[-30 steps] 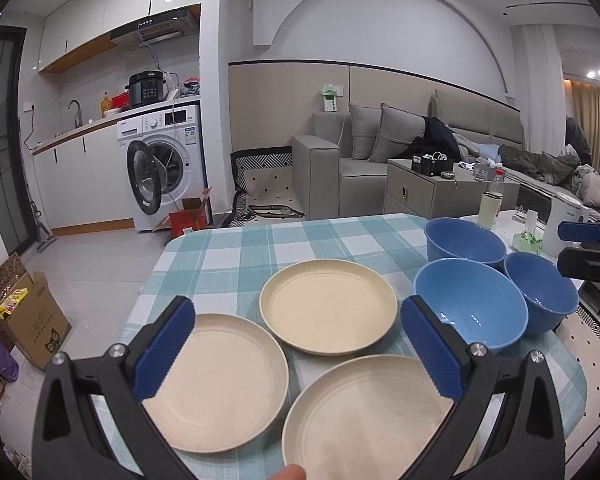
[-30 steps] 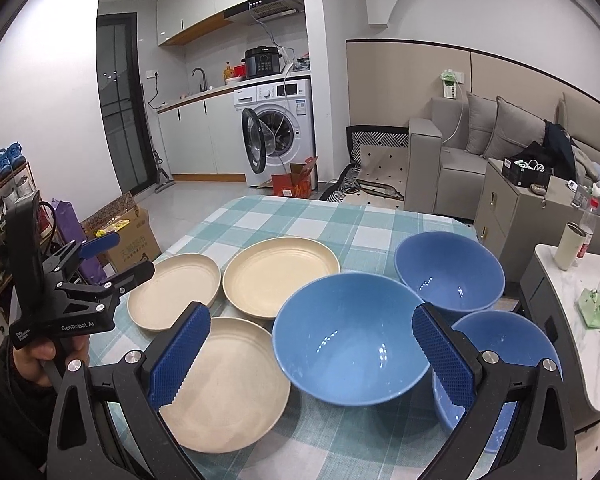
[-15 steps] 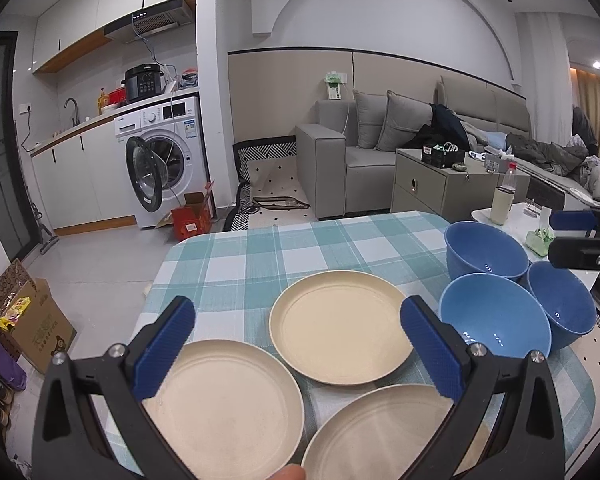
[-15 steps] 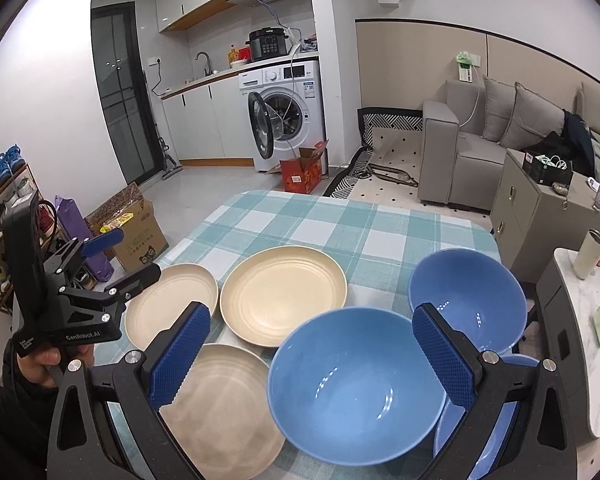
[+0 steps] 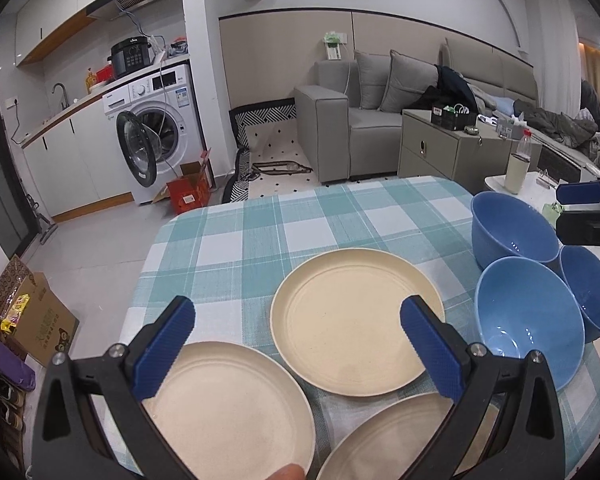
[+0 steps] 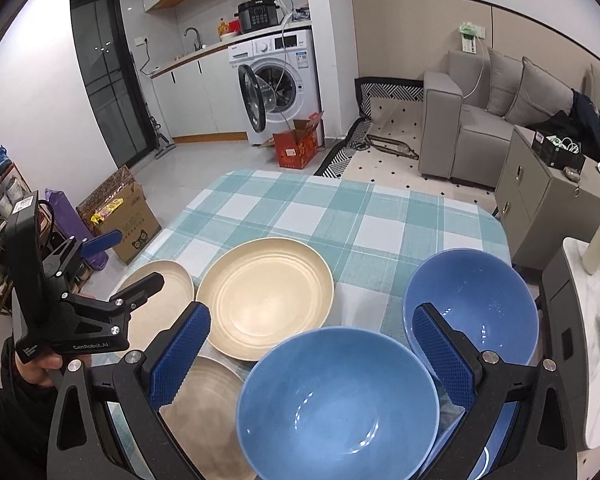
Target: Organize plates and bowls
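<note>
Three cream plates lie on the checked tablecloth [image 5: 300, 224]: one in the middle [image 5: 352, 320], one near left [image 5: 228, 408], one near right [image 5: 388, 440]. Three blue bowls stand at the right: a near one [image 6: 336, 400], a far one [image 6: 472, 312], and a third [image 5: 592, 288] at the table's right edge. My left gripper [image 5: 300, 344] is open and empty above the near plates; it also shows in the right wrist view [image 6: 116, 256]. My right gripper [image 6: 312, 356] is open and empty above the near bowl.
The table's far half holds only cloth. Beyond it are a washing machine [image 5: 156, 132], a red box [image 5: 188, 192] on the floor, a grey sofa [image 5: 360, 120] and a cabinet [image 5: 452, 148]. A side table [image 6: 592, 320] with a cup stands to the right. A cardboard box [image 5: 32, 320] sits left.
Both grippers have drawn back and tilted down, so the plates and bowls sit lower and nearer in view. Both stay open. Nothing on the table has moved.
</note>
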{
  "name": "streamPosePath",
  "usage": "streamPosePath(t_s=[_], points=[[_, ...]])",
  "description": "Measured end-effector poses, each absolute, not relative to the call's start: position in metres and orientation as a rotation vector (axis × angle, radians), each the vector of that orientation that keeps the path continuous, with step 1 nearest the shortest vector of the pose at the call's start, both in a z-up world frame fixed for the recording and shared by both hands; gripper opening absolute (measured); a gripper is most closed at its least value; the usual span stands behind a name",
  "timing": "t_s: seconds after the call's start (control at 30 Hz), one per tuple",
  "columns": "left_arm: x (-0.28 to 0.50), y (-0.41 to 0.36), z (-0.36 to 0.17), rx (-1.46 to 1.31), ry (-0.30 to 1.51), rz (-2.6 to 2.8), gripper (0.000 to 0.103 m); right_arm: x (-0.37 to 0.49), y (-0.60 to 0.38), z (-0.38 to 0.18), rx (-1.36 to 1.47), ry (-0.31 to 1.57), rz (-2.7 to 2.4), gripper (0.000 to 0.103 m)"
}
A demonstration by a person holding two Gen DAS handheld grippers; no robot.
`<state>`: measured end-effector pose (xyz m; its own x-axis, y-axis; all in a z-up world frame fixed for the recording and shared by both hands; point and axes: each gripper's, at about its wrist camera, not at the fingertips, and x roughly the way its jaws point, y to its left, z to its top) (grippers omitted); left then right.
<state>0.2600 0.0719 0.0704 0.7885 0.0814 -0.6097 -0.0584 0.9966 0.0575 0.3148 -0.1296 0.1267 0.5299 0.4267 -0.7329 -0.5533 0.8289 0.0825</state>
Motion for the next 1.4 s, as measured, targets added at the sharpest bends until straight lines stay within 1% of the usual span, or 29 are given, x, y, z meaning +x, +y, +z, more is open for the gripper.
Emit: streamPosePath(t_s=[0.53,0.87,1.1,1.4], points=[[0.303,0.1,0.038,-0.018,0.77,0.092,0.103,0.38,-0.075,0.073,-0.165,1.021,0.575,0.103],[0.328,0.112,0.015,-0.033,0.848,0.093,0.103,0.407,-0.051,0.041,-0.183,1.137,0.547,0.103],[0.342,0.115,0.0,-0.035,0.905,0.079,0.103,0.422,-0.043,0.013,-0.2,1.239,0.518,0.103],[0.356,0.119,-0.011,-0.056,0.958,0.041,0.101,0.439,-0.046,-0.009,-0.201,1.336,0.498,0.102]])
